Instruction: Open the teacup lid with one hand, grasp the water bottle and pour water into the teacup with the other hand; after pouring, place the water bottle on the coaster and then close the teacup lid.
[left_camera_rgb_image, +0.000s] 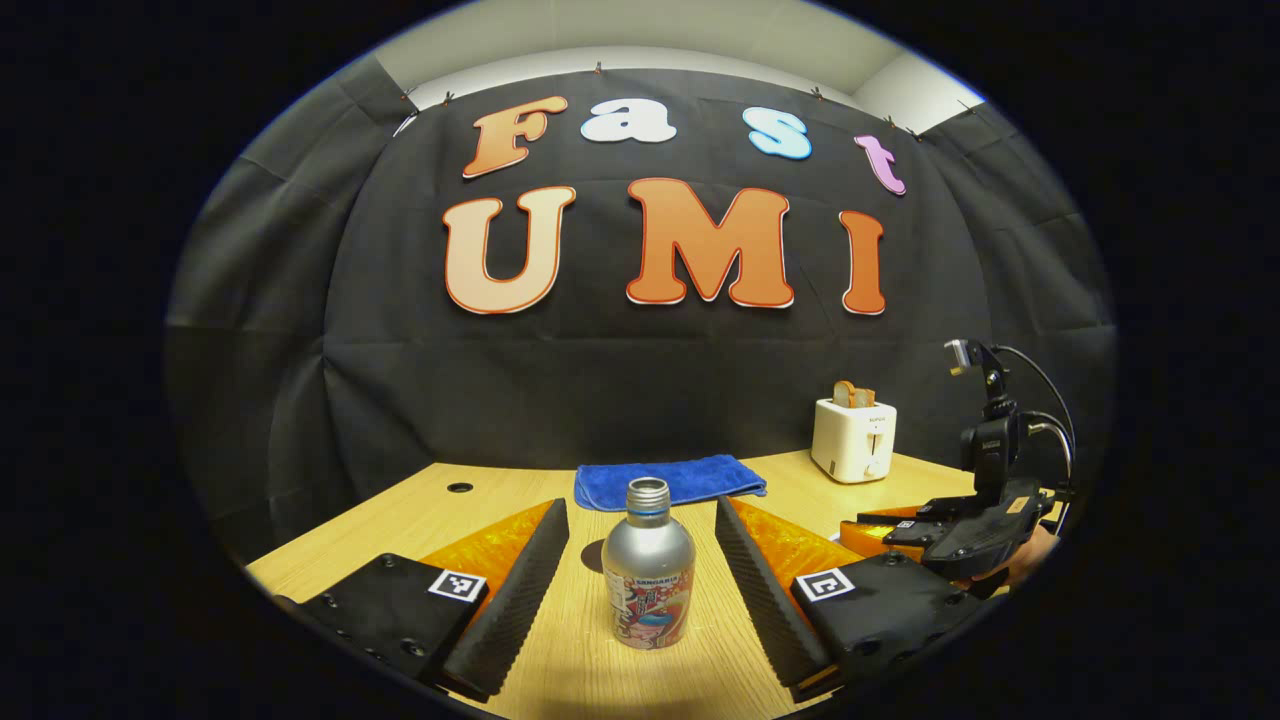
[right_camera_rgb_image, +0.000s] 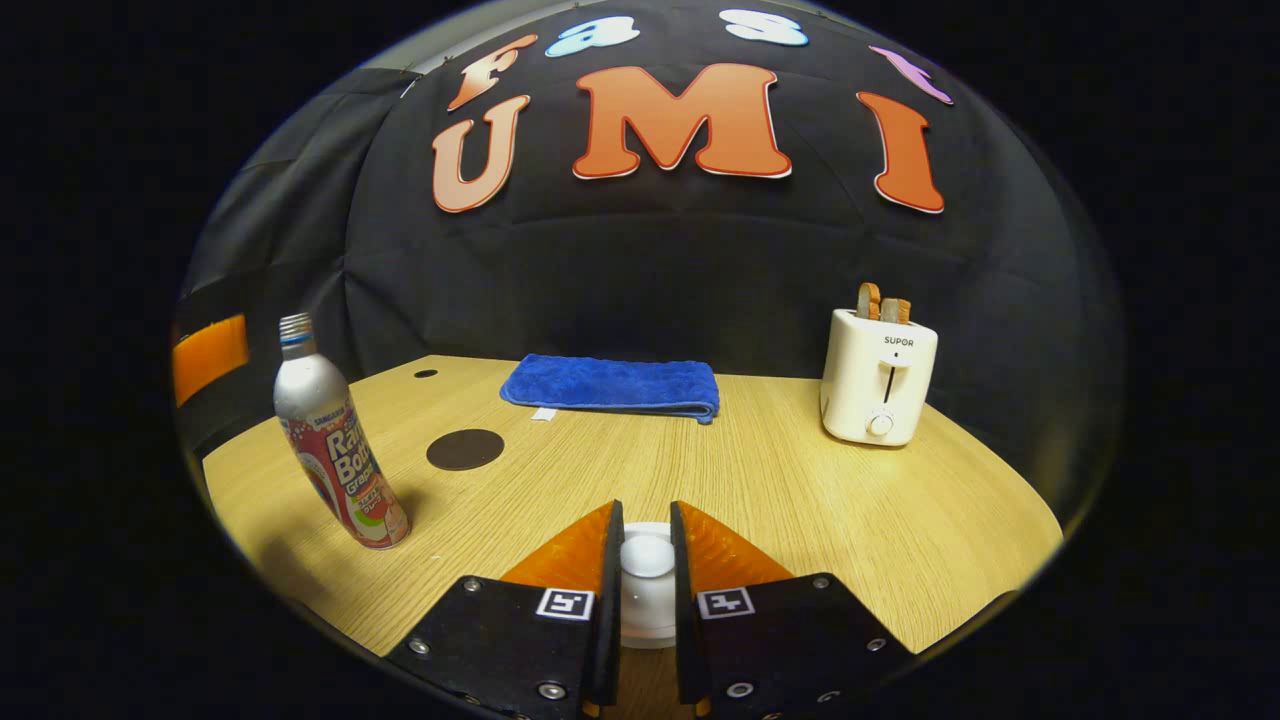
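White knob: the right gripper (right_camera_rgb_image: 646, 560) is clamped on the teacup lid (right_camera_rgb_image: 647, 556), both fingers pressing its sides.
Lift advice: I'd raise it straight up, cup steady below.
Left gripper (left_camera_rgb_image: 640, 560): spread wide, straddling the water bottle (left_camera_rgb_image: 648, 570), fingers clear of it on each side.
Bottle: upright on the tabletop (right_camera_rgb_image: 780, 480), uncapped.
Grasp advice: close on the body, below the shoulder.
Coaster (right_camera_rgb_image: 465, 449): dark disc, bare, beyond the bottle.
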